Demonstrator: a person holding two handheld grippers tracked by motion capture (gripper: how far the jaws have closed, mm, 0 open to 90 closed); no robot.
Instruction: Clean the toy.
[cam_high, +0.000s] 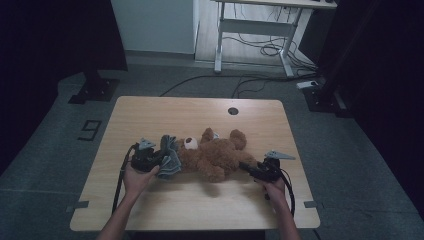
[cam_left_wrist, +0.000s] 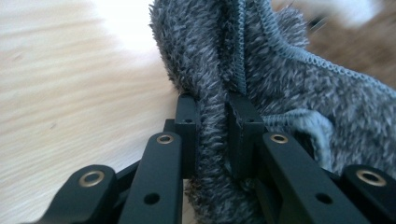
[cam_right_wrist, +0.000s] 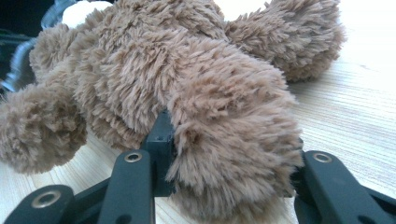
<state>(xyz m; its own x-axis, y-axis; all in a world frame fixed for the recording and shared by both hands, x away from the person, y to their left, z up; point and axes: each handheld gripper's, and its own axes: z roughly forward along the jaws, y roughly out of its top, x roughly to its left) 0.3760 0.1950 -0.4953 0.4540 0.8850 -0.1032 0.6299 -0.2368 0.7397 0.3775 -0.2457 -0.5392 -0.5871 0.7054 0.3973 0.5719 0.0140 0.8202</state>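
Currently, a fold of the grey fleece garment (cam_left_wrist: 280, 70) is clamped by the left gripper (cam_left_wrist: 215, 126) at the head of the teddy bear (cam_high: 212, 155), which lies mid-table (cam_high: 150, 115). One plush leg (cam_right_wrist: 233, 154) is pinched by the right gripper (cam_right_wrist: 229, 158).

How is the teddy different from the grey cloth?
The teddy is brown and plump; the cloth is grey and thin, with a stitched edge. The right tool squeezes the teddy's leg, while the left tool pinches a cloth fold. Both are fuzzy and lie on the table.
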